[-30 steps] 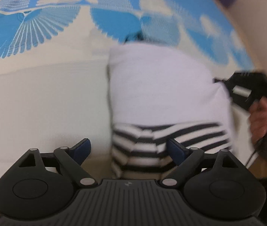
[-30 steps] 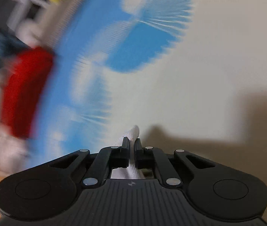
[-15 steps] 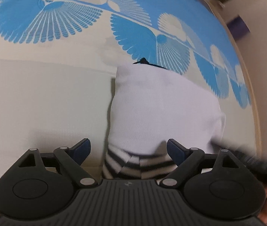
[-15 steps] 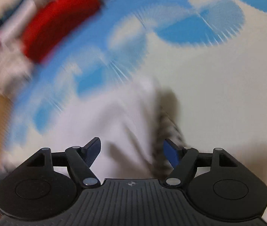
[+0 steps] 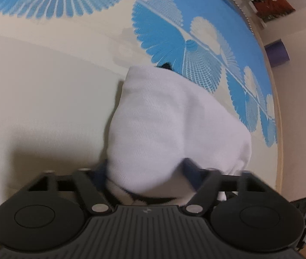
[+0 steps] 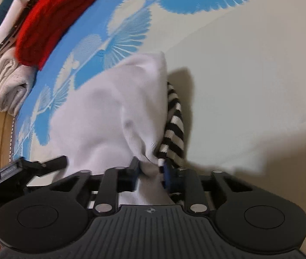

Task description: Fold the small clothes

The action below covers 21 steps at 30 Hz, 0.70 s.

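Sock bunched; red garment, towel apparently stacked well apart.

Lighting: soft, even, indoor, slightly dim and warm. Shadows: broad grey patches on the cream sheet beside the white garment. Glare: none. Blur: fingers and near cloth smeared in both views. Distortion: strong fisheye curving toward edges; corners vignetted dark.
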### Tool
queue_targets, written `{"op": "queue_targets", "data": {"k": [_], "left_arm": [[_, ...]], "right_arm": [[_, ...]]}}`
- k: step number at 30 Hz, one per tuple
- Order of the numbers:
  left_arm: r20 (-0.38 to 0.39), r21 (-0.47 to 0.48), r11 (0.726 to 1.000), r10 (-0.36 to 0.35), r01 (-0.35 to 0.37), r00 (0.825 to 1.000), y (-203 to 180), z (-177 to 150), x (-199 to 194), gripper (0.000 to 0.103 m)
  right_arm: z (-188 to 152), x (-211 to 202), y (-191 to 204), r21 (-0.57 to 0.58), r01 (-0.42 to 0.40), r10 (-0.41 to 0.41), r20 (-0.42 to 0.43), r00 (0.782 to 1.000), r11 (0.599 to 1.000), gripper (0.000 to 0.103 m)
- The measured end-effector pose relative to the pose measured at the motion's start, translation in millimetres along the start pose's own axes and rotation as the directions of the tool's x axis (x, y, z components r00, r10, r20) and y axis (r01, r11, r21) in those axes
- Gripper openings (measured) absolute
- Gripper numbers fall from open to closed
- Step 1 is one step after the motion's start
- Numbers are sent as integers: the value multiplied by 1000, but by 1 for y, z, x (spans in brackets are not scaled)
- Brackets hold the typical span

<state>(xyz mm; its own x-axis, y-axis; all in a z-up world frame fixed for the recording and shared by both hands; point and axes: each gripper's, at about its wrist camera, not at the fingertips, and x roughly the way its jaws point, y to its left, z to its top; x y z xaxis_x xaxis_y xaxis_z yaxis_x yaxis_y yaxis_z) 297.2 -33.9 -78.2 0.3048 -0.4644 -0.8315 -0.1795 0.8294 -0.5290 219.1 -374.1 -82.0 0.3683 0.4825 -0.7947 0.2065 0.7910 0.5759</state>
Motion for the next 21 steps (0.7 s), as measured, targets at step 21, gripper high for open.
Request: {"op": "queue_targets", "data": {"k": [21], "left_arm": [[118, 336, 899, 255, -280, 960, 30, 0, -82, 72]], "right_arm": [[29, 63, 93, -81, 8, 1, 110, 994, 997, 11]]}}
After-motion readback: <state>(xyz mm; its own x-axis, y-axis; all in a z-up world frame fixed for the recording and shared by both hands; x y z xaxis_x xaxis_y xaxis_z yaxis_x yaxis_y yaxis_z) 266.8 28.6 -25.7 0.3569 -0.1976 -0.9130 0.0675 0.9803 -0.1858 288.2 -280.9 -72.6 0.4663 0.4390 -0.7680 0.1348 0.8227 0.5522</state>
